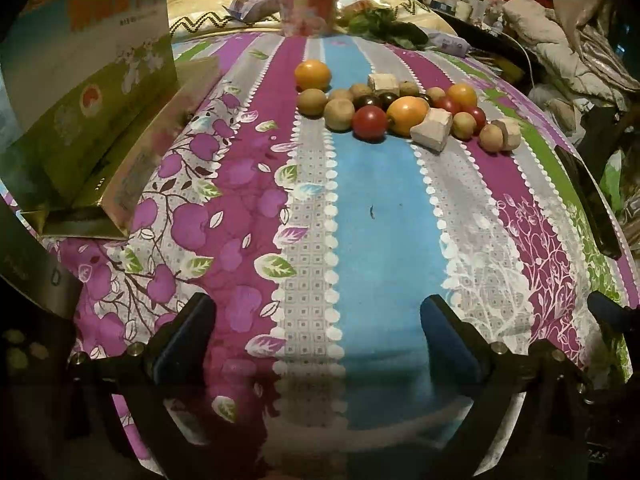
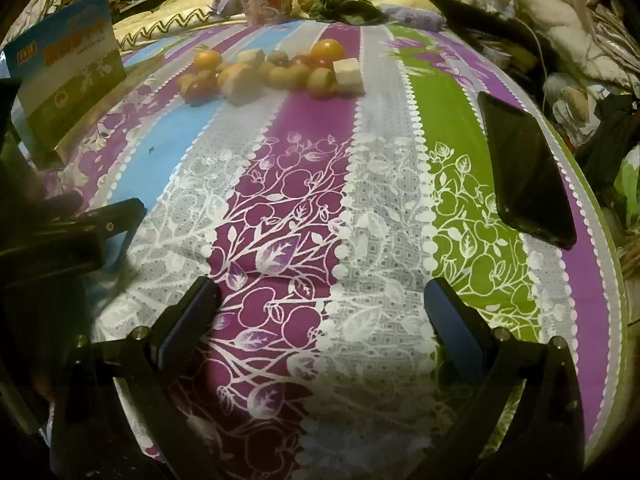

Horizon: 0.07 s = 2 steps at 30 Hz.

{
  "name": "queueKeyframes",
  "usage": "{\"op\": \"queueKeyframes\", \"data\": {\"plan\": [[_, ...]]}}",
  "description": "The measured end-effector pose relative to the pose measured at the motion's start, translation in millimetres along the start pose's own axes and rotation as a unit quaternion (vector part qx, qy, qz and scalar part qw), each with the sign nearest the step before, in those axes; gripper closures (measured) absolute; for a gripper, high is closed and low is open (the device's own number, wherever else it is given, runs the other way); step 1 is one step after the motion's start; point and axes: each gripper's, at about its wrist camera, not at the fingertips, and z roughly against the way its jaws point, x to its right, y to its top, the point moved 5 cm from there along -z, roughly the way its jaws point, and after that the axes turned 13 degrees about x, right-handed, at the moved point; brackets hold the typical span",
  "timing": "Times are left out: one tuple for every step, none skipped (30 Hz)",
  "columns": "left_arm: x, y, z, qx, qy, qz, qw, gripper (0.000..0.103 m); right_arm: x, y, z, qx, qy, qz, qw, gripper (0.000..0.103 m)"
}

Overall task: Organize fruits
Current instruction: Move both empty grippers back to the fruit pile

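A cluster of small fruits lies on the striped cloth at the far middle: an orange (image 1: 313, 74), a red tomato (image 1: 369, 121), brown kiwi-like fruits (image 1: 339, 114), an orange-yellow fruit (image 1: 407, 114) and pale cut chunks (image 1: 431, 129). The cluster also shows in the right wrist view (image 2: 276, 70) at the far left. My left gripper (image 1: 320, 320) is open and empty, well short of the fruits. My right gripper (image 2: 322, 304) is open and empty, further right over the purple stripe. The left gripper's finger (image 2: 120, 216) shows at the left of the right wrist view.
An open box with a blue and green lid (image 1: 88, 92) stands at the left. A black phone (image 2: 524, 168) lies at the right of the cloth. A red cup (image 1: 308, 12), leafy greens (image 1: 384, 26) and clutter sit at the far end.
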Motion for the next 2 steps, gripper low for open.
{"op": "queueKeyframes", "data": {"plan": [[-0.1,0.0,-0.1,0.001,0.0,0.0,1.0,0.0,0.0,-0.1,0.1,0.0,0.0,0.0,1.0,0.0],[0.6,-0.3,-0.2,0.0,0.0,0.0,1.0,0.0,0.1,-0.2,0.2,0.0,0.0,-0.001,1.0,0.0]]}}
